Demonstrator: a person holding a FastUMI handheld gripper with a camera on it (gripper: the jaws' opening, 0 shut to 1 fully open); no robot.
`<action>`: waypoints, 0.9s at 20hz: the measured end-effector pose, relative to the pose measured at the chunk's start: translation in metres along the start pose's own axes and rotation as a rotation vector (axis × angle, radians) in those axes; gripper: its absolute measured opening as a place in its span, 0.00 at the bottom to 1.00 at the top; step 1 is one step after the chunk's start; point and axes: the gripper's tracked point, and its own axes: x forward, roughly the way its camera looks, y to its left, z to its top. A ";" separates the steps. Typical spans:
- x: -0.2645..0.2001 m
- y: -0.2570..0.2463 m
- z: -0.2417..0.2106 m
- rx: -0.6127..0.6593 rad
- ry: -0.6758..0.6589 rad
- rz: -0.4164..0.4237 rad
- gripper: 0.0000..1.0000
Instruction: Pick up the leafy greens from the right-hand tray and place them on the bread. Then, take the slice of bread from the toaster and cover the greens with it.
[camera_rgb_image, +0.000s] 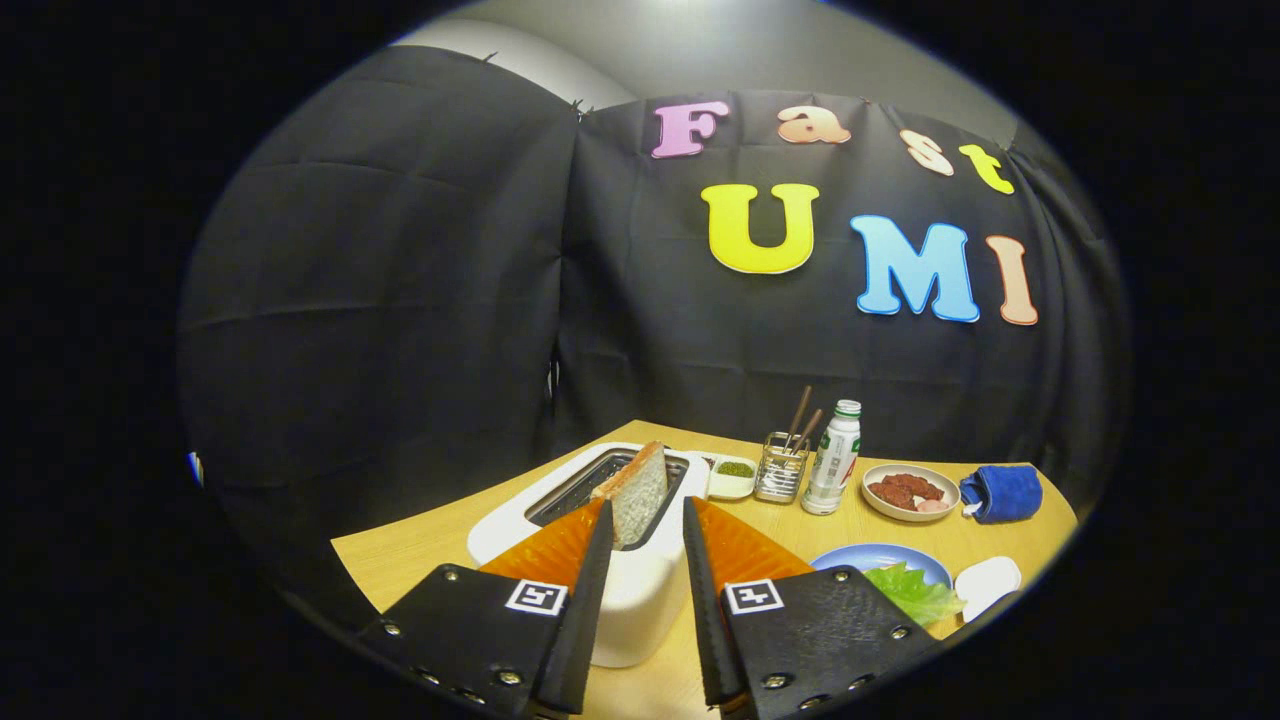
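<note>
Toasted bread slice (636, 492) between parted jaws

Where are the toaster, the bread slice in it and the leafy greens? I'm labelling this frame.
toaster (640, 590), gripper view, front wall, between the open fingers.
bread slice (638, 490), gripper view, its cut face.
leafy greens (915, 592), gripper view, leaf middle, on the blue plate (860, 556).

We see a dim booth lit from above, a pale glow on the ceiling. Light pools on the wooden table (420, 555) and the white toaster (640, 585), which shines softly (no harsh glare). The dark cloth swallows detail. Fisheye bending curves the edges strongly; focus stays fairly sharp throughout.
</note>
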 end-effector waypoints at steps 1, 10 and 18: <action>0.003 0.003 -0.001 -0.002 0.004 -0.008 0.43; 0.046 0.009 -0.008 0.027 0.045 -0.092 0.41; 0.063 0.006 -0.010 0.023 0.021 -0.112 0.14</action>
